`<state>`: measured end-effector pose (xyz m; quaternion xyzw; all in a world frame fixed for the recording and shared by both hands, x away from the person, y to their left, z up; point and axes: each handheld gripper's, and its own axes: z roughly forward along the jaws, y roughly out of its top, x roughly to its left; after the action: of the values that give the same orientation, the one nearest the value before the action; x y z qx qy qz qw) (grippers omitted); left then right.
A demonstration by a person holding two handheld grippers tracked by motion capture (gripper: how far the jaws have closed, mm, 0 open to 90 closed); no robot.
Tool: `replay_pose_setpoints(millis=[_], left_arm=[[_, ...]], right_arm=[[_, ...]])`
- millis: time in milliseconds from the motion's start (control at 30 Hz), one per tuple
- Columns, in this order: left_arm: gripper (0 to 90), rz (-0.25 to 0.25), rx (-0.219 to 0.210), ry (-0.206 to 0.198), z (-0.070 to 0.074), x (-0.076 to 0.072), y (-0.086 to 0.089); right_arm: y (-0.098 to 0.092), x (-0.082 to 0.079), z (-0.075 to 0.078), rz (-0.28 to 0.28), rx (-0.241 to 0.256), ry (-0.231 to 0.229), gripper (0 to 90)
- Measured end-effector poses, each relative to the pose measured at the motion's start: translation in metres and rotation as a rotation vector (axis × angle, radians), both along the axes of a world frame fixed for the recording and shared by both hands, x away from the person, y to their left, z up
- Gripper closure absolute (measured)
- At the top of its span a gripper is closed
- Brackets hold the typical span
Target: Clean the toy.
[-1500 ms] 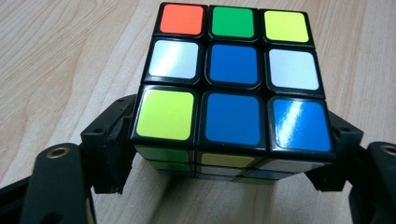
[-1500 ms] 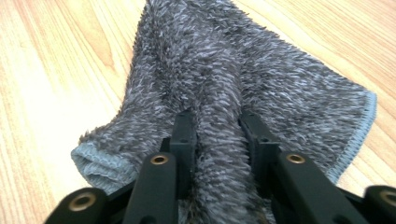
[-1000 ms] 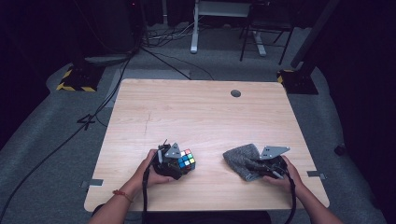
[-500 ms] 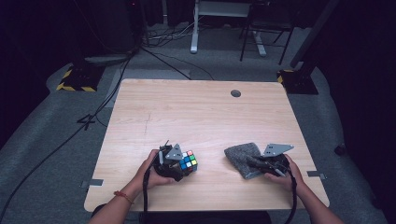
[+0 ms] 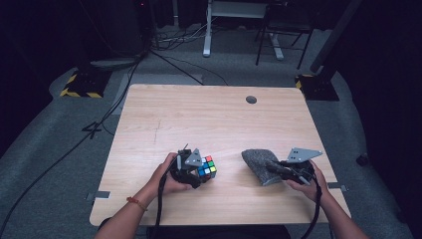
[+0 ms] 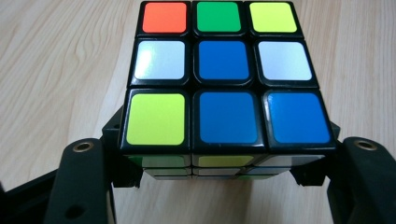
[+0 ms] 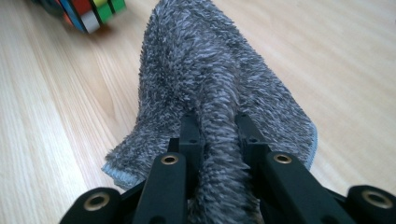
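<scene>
Left gripper (image 5: 196,172): jaws clamping the puzzle cube (image 6: 224,77) from both sides, near the table (image 5: 209,119) front edge.
Right gripper (image 5: 278,169): jaws pinching a fold of the grey cloth (image 7: 219,88), lying right of the cube.

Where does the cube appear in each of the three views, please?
High view: the cube sits low and left of centre, in the left hand-held gripper.
Left gripper view: it takes up the middle, between the jaws.
Right gripper view: one corner shows at the top left, beyond the cloth.
Shared landmark: the wooden table.
</scene>
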<state>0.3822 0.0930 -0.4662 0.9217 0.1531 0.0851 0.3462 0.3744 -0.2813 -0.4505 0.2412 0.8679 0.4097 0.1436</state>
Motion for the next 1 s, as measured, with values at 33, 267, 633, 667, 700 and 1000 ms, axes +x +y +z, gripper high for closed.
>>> replay_pose_setpoints(millis=[33, 267, 633, 667, 700, 1000], left_arm=[[33.8, -0.008, 0.010, -0.006, 0.002, 0.002, -0.005], [33.8, -0.046, 0.033, -0.035, 0.007, 0.008, -0.035], [33.8, -0.092, 0.073, -0.068, 0.016, 0.007, -0.068], [33.8, -0.090, 0.082, -0.067, 0.016, 0.005, -0.071], [33.9, -0.093, 0.082, -0.070, 0.016, 0.004, -0.073], [33.9, -0.075, 0.090, -0.063, 0.013, 0.001, -0.074]], right_arm=[[0.001, 0.000, 0.005, 0.007, -0.004, -0.010, 76.6], [0.019, 0.001, 0.029, 0.046, -0.010, -0.053, 76.5], [0.082, 0.004, 0.050, 0.170, -0.056, -0.052, 76.3], [0.082, 0.004, 0.050, 0.170, -0.056, -0.052, 76.3], [0.086, 0.003, 0.050, 0.182, -0.055, -0.050, 76.3], [0.102, 0.000, 0.041, 0.167, -0.109, -0.067, 76.2]])
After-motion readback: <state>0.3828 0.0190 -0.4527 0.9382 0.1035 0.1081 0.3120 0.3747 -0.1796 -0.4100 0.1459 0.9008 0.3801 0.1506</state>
